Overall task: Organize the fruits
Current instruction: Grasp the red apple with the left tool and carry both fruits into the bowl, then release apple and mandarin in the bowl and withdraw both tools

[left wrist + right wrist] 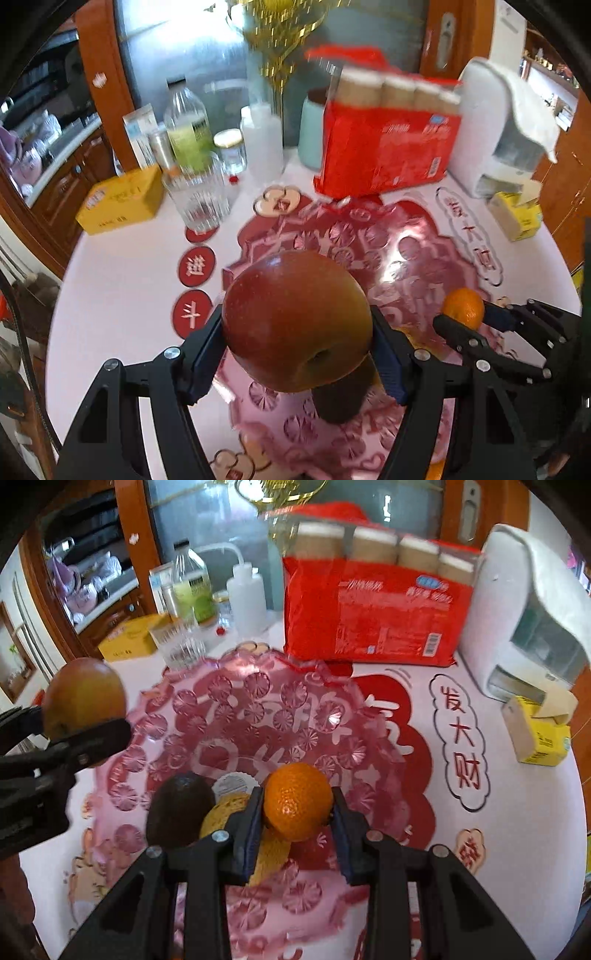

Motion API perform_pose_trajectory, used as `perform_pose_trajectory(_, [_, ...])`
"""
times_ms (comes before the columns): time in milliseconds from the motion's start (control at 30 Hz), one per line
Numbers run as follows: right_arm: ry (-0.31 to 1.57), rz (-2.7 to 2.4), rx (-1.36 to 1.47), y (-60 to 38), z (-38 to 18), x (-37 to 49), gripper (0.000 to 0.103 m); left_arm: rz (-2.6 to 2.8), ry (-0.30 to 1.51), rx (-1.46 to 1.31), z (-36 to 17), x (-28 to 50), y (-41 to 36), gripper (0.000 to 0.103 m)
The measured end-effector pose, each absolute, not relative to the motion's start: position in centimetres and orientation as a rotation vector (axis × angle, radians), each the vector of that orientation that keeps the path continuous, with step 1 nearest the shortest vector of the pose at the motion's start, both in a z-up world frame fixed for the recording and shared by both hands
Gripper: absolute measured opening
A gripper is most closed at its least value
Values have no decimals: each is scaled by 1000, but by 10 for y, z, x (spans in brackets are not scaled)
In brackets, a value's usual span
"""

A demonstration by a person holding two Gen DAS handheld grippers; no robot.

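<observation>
Gripping a large red apple (295,321) between its blue pads, the left gripper (297,332) holds it above the pink cut-glass fruit dish (258,709) — the right gripper (297,812) clamps a small round orange (297,800) likewise, narrow-jawed, over a dark avocado (179,808) and a yellow fruit (221,814) lying in that dish.

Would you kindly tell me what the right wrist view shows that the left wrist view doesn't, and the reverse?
Only the right wrist view: the yellow fruit and whole dark avocado in the pink glass dish. Only the left: round red coasters. Both share the red apple in the left claw and small orange in the right claw.
</observation>
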State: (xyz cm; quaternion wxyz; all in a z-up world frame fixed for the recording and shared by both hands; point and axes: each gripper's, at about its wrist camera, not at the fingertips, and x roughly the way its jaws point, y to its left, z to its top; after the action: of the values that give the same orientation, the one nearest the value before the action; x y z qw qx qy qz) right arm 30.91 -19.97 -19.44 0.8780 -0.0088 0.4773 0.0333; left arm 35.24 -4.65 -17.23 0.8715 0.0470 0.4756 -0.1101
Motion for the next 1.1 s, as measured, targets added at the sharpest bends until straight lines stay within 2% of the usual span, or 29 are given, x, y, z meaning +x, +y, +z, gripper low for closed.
perform_pose_trajectory(233, [1030, 41, -43, -196, -219, 320, 37, -202, 1120, 72, -224, 374, -48, 71])
perform_pose_trajectory(267, [1023, 41, -44, -197, -218, 320, 41, -200, 1132, 70, -227, 374, -48, 73])
perform_pose_trajectory(300, [1017, 44, -44, -197, -218, 319, 46, -218, 1116, 58, -227, 372, -47, 83])
perform_pose_trajectory(367, [1000, 41, -47, -198, -215, 317, 53, -217, 1084, 58, -221, 369, -47, 95])
perform_pose_trajectory(400, [993, 44, -42, -198, -213, 315, 56, -214, 1061, 63, -216, 366, -46, 96])
perform_pose_trajectory(767, [933, 38, 16, -202, -180, 286, 56, -212, 960, 46, -163, 334, -40, 96])
perform_pose_trajectory(967, [913, 30, 55, -210, -158, 267, 56, -248, 807, 50, -124, 297, -37, 96])
perform_pose_trajectory(1100, [895, 26, 59, -210, -144, 252, 56, -279, 801, 22, -103, 280, -37, 96])
